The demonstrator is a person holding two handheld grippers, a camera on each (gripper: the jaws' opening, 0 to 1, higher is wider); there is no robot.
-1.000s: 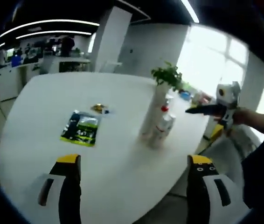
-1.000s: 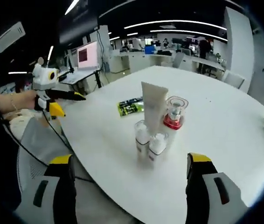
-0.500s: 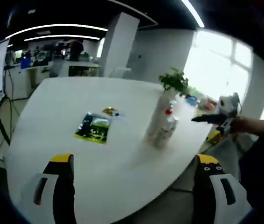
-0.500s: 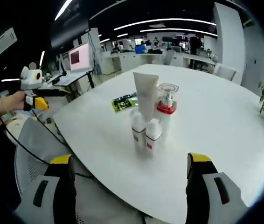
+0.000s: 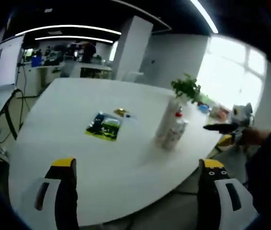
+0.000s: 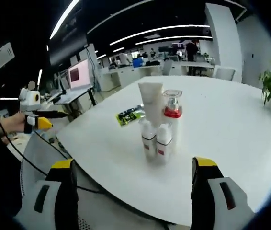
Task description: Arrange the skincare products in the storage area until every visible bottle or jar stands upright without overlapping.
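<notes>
White tube (image 6: 151, 100), red-collared pump bottle (image 6: 172, 112) — green-and-black packet (image 5: 104, 126) — white table (image 6: 221, 120).

Bottles (image 6: 157, 139) and tube (image 6: 151, 103) stand upright, clustered on table (image 6: 231, 124). Right gripper (image 6: 131, 191) jaws apart, holding nothing. Left gripper (image 6: 42, 117) off table edge.

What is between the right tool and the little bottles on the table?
Nothing visible. The right tool is open and held off the table edge, with only bare white table between it and the two small white bottles, which front the tube and red-collared pump bottle.
</notes>
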